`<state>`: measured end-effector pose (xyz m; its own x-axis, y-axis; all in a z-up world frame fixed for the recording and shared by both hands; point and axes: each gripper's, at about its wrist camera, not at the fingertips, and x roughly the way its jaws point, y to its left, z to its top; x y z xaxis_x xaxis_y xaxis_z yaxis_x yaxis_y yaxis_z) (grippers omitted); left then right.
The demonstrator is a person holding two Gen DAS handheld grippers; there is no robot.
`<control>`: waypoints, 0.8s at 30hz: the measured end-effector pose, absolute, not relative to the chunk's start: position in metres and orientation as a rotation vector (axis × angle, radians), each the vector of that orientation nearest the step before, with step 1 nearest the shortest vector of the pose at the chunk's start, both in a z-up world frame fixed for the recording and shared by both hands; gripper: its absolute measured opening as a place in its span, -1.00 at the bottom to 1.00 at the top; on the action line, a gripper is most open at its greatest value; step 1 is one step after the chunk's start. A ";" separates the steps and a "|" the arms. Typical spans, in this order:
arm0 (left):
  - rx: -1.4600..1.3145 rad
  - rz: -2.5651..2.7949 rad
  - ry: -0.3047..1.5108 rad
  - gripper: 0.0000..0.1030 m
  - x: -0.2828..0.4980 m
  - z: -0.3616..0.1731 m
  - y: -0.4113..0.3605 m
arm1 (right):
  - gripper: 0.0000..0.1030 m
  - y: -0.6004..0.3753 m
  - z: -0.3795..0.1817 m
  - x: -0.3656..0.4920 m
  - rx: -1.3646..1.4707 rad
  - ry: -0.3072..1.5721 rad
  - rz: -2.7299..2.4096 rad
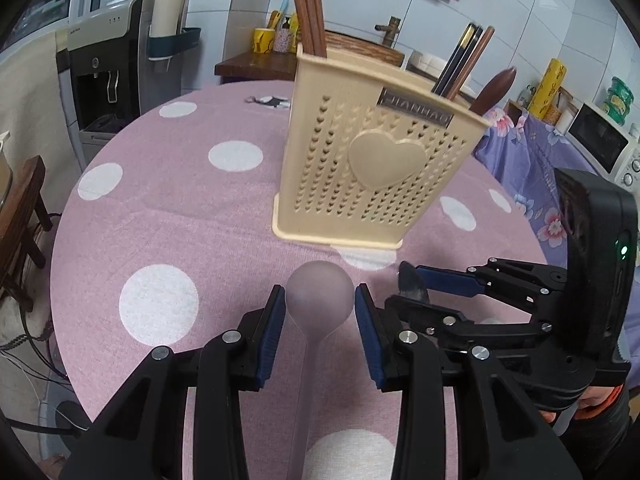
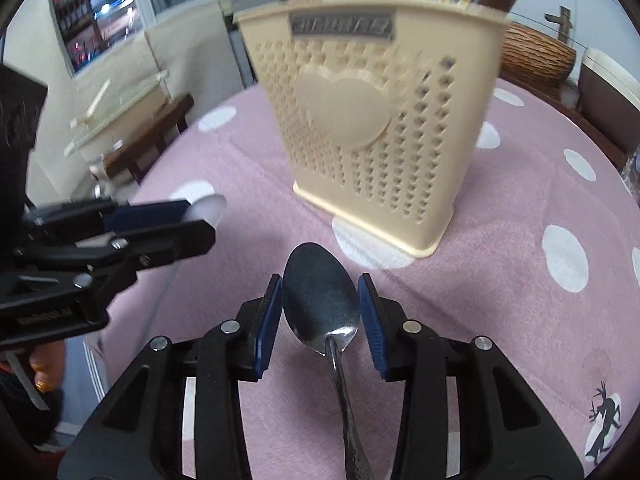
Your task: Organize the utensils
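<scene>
Landmark: cream holder (image 1: 360,160) standing upright on the desk (image 1: 160,220), which has a pink cloth with white dots. The holder has heart-shaped holes and a raised heart on its front. Brown chopsticks (image 1: 308,8) stick up from its left end; dark chopsticks (image 1: 464,62) and a brown wooden handle (image 1: 494,92) stick up from its right end.

Left gripper (image 1: 320,300), in front of the holder and nearer the camera: its jaws are clenched on a translucent plastic spoon (image 1: 320,296). The spoon's bowl sits right between the blue pads, touching both, and its rounded tip pokes out past the fingertips toward the holder's base. The handle runs back between the fingers toward the camera. In the right wrist view the same gripper (image 2: 200,220) comes in from the left, with the pale spoon tip (image 2: 208,208) showing past its pads, left of the holder and apart from it.

Right gripper (image 2: 320,300), also in front of the holder: a metal spoon (image 2: 320,300) sits between the jaws, bowl pointing at the holder. The bowl's edges meet both blue pads, so the jaws are grasping it; no earlier frame to compare. The handle runs back down the middle between the fingers. In the left wrist view this gripper (image 1: 412,284) is to the right of the left one, below the holder's right corner, with a dark spoon tip (image 1: 410,280) poking from its pads.

Both spoons are short of the holder, not touching it.
</scene>
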<state>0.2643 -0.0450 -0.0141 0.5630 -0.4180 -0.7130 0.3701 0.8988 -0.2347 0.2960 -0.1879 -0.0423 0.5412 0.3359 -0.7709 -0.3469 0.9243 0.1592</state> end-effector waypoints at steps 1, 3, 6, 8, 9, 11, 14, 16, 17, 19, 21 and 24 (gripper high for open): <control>-0.067 -0.466 0.844 -0.30 0.264 -0.011 -0.045 | -0.24 -0.191 -0.036 0.294 0.003 0.895 0.401; -0.080 -0.470 0.824 -0.30 0.263 -0.004 -0.045 | -0.24 -0.197 -0.025 0.291 0.026 0.868 0.399; -0.092 -0.475 0.802 -0.30 0.261 0.004 -0.046 | -0.24 -0.203 -0.011 0.283 0.047 0.835 0.396; -0.097 -0.479 0.791 -0.30 0.259 0.007 -0.047 | -0.24 -0.205 -0.004 0.278 0.047 0.822 0.388; -0.099 -0.481 0.787 -0.30 0.259 0.009 -0.046 | -0.24 -0.206 -0.002 0.276 0.053 0.815 0.385; -0.101 -0.484 0.778 -0.30 0.258 0.012 -0.046 | -0.24 -0.211 0.002 0.274 0.069 0.805 0.381; -0.107 -0.487 0.760 -0.30 0.256 0.018 -0.045 | -0.24 -0.217 0.008 0.271 0.092 0.785 0.377; -0.111 -0.490 0.749 -0.30 0.255 0.022 -0.044 | -0.24 -0.219 0.013 0.268 0.101 0.773 0.375; -0.111 -0.491 0.746 -0.30 0.254 0.022 -0.044 | -0.24 -0.218 0.014 0.268 0.106 0.768 0.373; -0.114 -0.492 0.739 -0.30 0.253 0.025 -0.043 | -0.24 -0.221 0.018 0.265 0.118 0.758 0.369; -0.119 -0.496 0.733 -0.30 0.252 0.027 -0.043 | -0.24 -0.223 0.021 0.265 0.129 0.750 0.367; -0.125 -0.500 0.721 -0.30 0.251 0.031 -0.042 | -0.25 -0.226 0.023 0.263 0.149 0.739 0.363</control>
<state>0.2507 -0.0424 0.0311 0.6396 -0.4795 -0.6009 0.3950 0.8755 -0.2783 0.2629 -0.2258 0.0234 0.6807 0.3739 -0.6299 -0.2698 0.9275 0.2589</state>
